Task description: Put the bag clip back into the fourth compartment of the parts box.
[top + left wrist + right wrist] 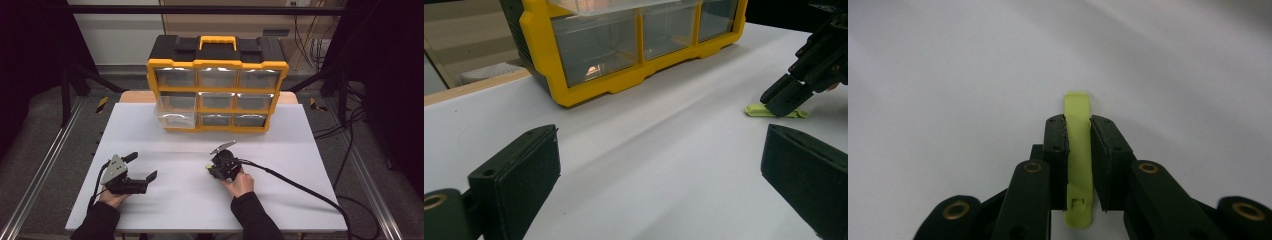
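A slim lime-green clip (1077, 105) lies flat on the white table (190, 205). My right gripper (1078, 125) is shut on it, one black pad pressing each long side, and the clip's tip pokes out past the fingertips. In the high view the right gripper (212, 168) points down at the table's middle, with the clip (208, 166) a small green spot at its tip. The left gripper view shows that gripper (785, 101) with the clip (755, 110) under it. My left gripper (144, 166) rests at the front left, open, with nothing between its jaws (664, 165).
A yellow and black drawer cabinet (217, 82) with clear drawers stands at the table's far edge. Its middle-left drawer (175, 112) is pulled out toward me. A black cable (300, 187) trails from the right gripper off the table's right side.
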A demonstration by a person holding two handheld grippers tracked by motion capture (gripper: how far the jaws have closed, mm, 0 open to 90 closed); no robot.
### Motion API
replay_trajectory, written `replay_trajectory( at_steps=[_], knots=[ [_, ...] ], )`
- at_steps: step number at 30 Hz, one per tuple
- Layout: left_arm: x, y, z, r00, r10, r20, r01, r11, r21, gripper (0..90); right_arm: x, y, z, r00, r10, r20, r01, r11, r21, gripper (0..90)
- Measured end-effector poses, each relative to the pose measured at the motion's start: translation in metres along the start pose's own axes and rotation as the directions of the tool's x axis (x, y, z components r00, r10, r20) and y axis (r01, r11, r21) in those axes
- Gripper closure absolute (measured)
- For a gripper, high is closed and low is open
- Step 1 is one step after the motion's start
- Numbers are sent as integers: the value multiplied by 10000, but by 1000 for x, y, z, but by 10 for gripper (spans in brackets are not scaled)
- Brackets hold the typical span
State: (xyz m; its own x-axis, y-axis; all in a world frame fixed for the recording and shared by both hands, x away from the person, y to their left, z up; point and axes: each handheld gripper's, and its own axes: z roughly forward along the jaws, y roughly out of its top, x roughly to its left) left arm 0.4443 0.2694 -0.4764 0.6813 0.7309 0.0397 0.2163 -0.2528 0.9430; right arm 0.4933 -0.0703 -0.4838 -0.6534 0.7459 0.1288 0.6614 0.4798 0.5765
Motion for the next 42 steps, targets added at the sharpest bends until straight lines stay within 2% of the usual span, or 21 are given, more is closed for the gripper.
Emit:
replay_trajectory(
  at_steps=[9,15,17,18,25,26,30,32,34,42],
  knots=[
    [0,0,0,10000,-2,17,2,10000,-6,22,-1,1,-2,9999,96,-50,-96,9999,127,784],
    [0,0,0,10000,-1,5,1,10000,10,22,-2,3,-6,9999,92,-60,-92,10000,-13,784],
    [0,0,0,10000,-36,-8,36,10000,26,22,-1,3,-8,9997,222,-66,-222,9998,-3,784],
    [0,0,0,10000,-38,-13,38,10000,29,22,-1,4,-9,9999,126,-91,-127,9999,-103,784],
    [0,0,0,10000,-11,27,11,10000,57,22,1,5,-17,9997,218,-108,-221,9994,-252,784],
    [0,0,0,10000,-15,34,15,10000,54,22,0,6,-17,9999,81,-130,-86,9993,-357,784],
    [0,0,0,10000,-8,24,8,10000,60,22,0,6,-21,10000,26,-86,-30,9990,-448,784],
    [0,0,0,10000,-24,31,24,10000,61,22,-1,7,-23,9999,-105,-119,97,9978,-658,784],
    [0,0,1,10000,-25,56,25,10000,62,22,1,8,-27,9999,7,-172,-20,9973,-740,784],
    [0,-1,1,10000,-19,34,19,10000,70,22,1,12,-41,9993,-139,-340,96,9923,-1236,784]
  ],
)
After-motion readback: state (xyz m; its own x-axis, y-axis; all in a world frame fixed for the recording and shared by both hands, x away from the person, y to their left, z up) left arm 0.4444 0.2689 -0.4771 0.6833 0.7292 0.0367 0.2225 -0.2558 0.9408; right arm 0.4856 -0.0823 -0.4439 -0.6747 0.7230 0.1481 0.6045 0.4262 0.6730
